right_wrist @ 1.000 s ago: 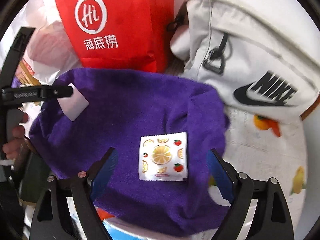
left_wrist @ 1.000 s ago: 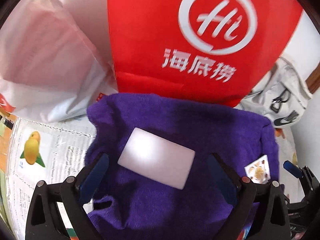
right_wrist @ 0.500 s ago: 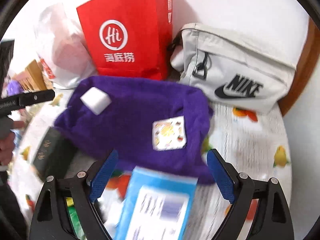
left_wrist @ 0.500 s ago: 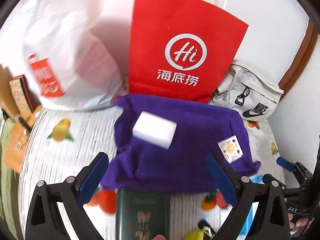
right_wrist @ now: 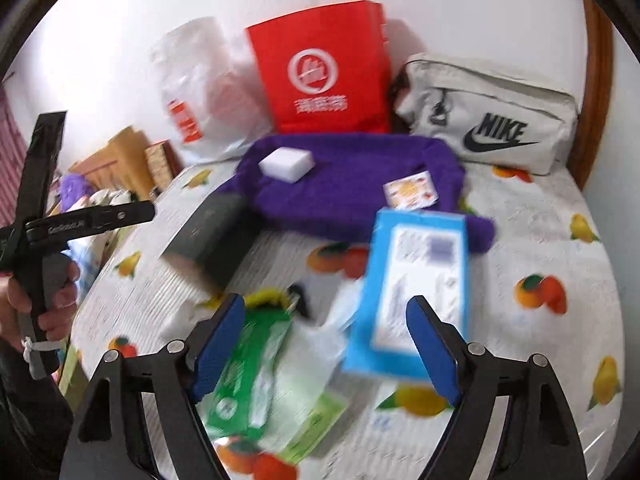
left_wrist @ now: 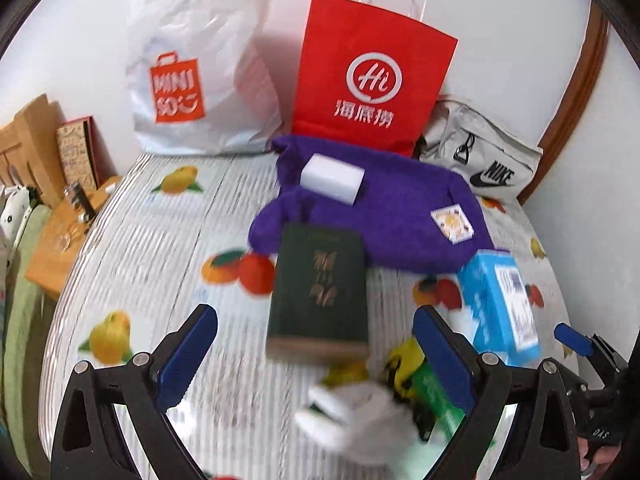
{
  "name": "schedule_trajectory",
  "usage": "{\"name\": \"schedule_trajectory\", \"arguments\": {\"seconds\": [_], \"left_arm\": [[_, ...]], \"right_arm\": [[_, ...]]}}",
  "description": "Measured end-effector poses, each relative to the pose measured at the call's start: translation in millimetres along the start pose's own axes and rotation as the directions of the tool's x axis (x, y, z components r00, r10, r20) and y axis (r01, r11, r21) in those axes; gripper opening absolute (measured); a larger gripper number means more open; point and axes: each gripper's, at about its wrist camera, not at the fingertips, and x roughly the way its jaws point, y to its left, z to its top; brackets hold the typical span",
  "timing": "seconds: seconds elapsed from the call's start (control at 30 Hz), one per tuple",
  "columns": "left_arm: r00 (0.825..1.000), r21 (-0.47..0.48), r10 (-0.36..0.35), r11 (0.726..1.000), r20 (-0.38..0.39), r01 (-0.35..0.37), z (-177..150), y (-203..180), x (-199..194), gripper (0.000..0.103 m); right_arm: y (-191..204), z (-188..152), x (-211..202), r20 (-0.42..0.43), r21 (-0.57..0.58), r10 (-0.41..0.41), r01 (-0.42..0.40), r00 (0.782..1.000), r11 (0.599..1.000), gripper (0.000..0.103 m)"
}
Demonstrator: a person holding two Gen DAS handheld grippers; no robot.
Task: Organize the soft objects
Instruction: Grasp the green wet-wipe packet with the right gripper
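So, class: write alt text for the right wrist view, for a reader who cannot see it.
The empty right gripper, its jaws closing, hangs over a fruit-print tablecloth above a green packet and a blue box. Beyond, a purple towel carries a white sponge and a small sachet.

I looked across a table (left_wrist: 160, 216) covered with a white cloth printed with oranges, lemons and lines of text; behind the table stood a plain white wall (left_wrist: 500, 20), evenly and brightly lit; to the right of the table a curved brown wooden frame (left_wrist: 576, 92) ran up that wall; left of the table, lower down, sat brown cardboard boxes (left_wrist: 24, 148) and a green surface (left_wrist: 24, 264); at the far left of my right-hand view hung a strip of pink striped fabric (right_wrist: 10, 168).
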Motion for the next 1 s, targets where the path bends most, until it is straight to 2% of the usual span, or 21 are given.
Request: {"name": "schedule_trajectory", "arguments": {"seconds": [0.07, 0.13, 0.27, 0.43, 0.63, 0.8, 0.9, 0.97, 1.0], "left_arm": [[1.0, -0.006, -0.021, 1.0, -0.017, 0.021, -13, 7, -2, 0.099], [0.999, -0.021, -0.041, 0.999, -0.023, 0.04, -26, 14, -4, 0.099], [1.0, -0.018, 0.0, 1.0, -0.021, 0.0, -46, 25, -5, 0.099], [1.0, -0.035, -0.007, 0.999, -0.029, 0.006, -64, 38, -6, 0.099], [0.998, -0.105, -0.037, 0.994, -0.044, 0.032, -78, 58, 0, 0.099], [0.998, -0.097, -0.03, 0.995, -0.051, 0.025, -82, 63, 4, 0.099], [0.998, -0.102, -0.038, 0.994, -0.053, 0.033, -85, 67, 4, 0.099], [0.998, -0.098, -0.041, 0.995, -0.057, 0.035, -87, 68, 4, 0.099], [0.997, -0.095, -0.04, 0.995, -0.06, 0.034, -89, 69, 4, 0.099]], "right_arm": [[10, -13, 2, -0.019, -0.005, 0.022, -0.022, 1.0, 1.0, 0.082], [20, -24, 8, -0.041, -0.025, 0.028, -0.029, 0.999, 0.999, 0.074], [42, -38, 24, -0.084, -0.096, 0.01, -0.018, 0.996, 0.995, 0.066], [56, -45, 35, -0.113, -0.155, -0.004, -0.014, 0.994, 0.988, 0.066], [65, -48, 52, -0.157, -0.183, -0.053, 0.024, 0.986, 0.983, 0.066], [70, -49, 66, -0.18, -0.209, -0.082, 0.043, 0.98, 0.977, 0.066], [75, -50, 75, -0.198, -0.239, -0.099, 0.05, 0.975, 0.97, 0.046], [77, -51, 74, -0.194, -0.246, -0.101, 0.051, 0.976, 0.968, 0.042], [77, -50, 70, -0.182, -0.247, -0.091, 0.044, 0.979, 0.968, 0.036]]}}
